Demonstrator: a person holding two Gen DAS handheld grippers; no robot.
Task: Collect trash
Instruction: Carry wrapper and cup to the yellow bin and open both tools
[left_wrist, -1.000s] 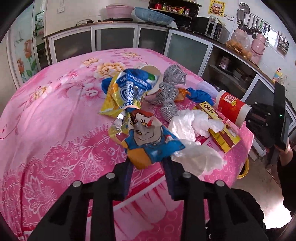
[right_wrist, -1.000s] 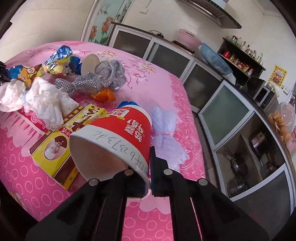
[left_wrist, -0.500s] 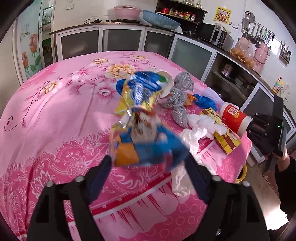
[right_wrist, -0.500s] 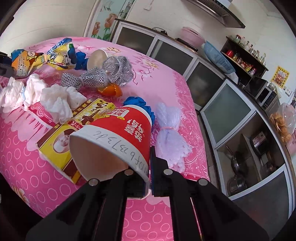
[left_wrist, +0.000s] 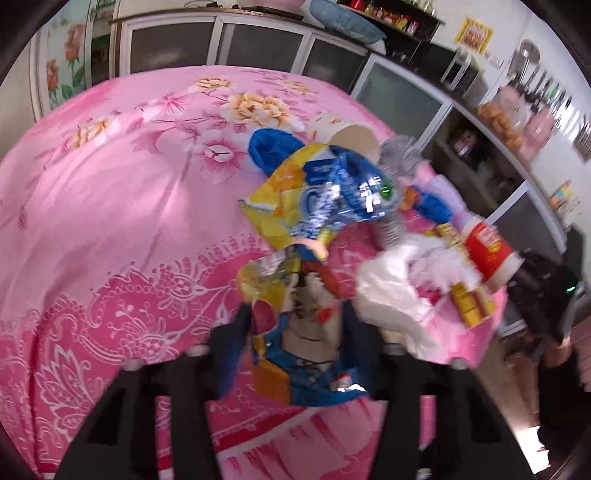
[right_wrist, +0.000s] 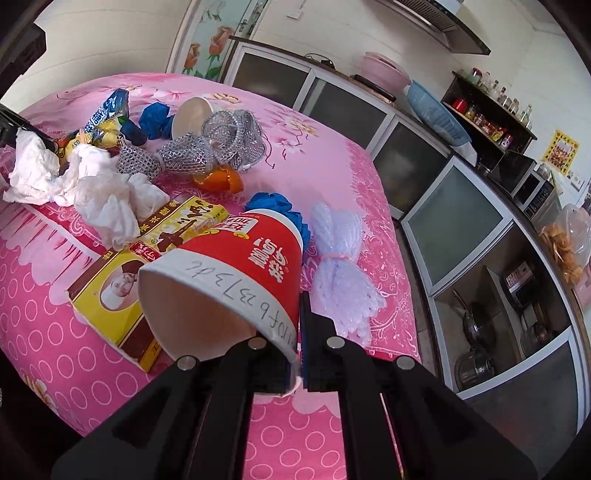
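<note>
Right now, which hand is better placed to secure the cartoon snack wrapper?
Left. The cartoon snack wrapper sits between the fingers of the left gripper, whose jaws have just been closing on it. The right gripper is shut on the rim of the red cup, so it is occupied.

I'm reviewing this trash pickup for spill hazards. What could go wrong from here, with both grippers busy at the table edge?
1. The left gripper has just been closing around the cartoon snack wrapper; a loose pinch could let the crinkly film slip out.
2. The right gripper pinches only the rim of the tilted red paper cup, which might buckle or twist free.
3. The crumpled tissues beside the wrapper might get dragged off the table edge.
</note>
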